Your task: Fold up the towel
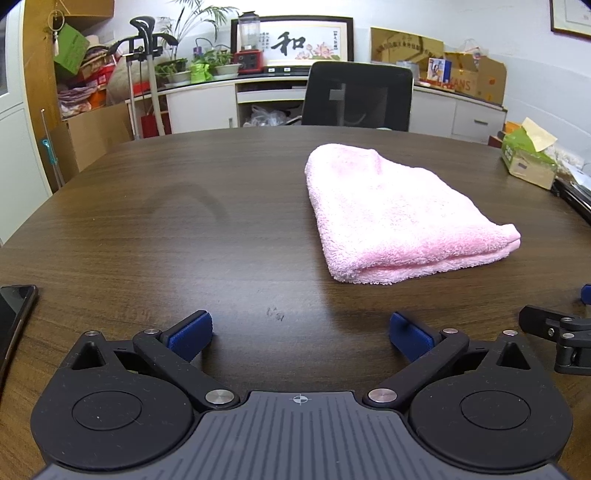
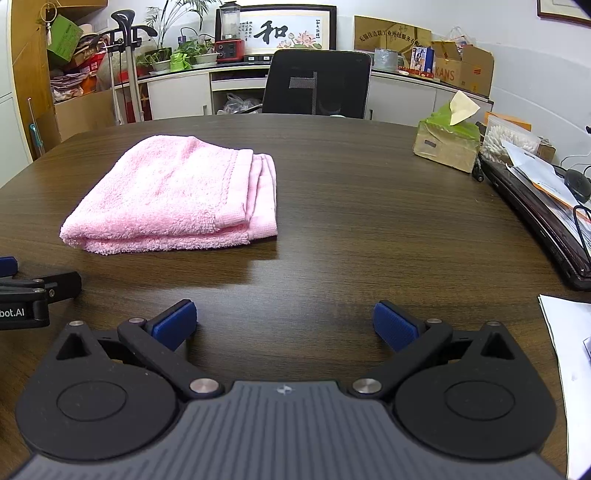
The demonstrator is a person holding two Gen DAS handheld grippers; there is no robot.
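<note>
Pink towel lies folded in layers on the dark table, ahead of both tools, touched by neither. Left gripper and right gripper both gape wide with nothing between the pads (fold looks done). Judgement: hold off the cloth; if tidying, nudge the stepped edges on the side nearest the tissue box flush, lightly.

A large black brush character "和" stands on the dark-framed white calligraphy picture at upper centre. "KANS" is printed on the brown cardboard box at upper right. At the left edge, white letters "bot.AI" show on the black body of the left tool, the start cut off. Smaller writing is illegible.
</note>
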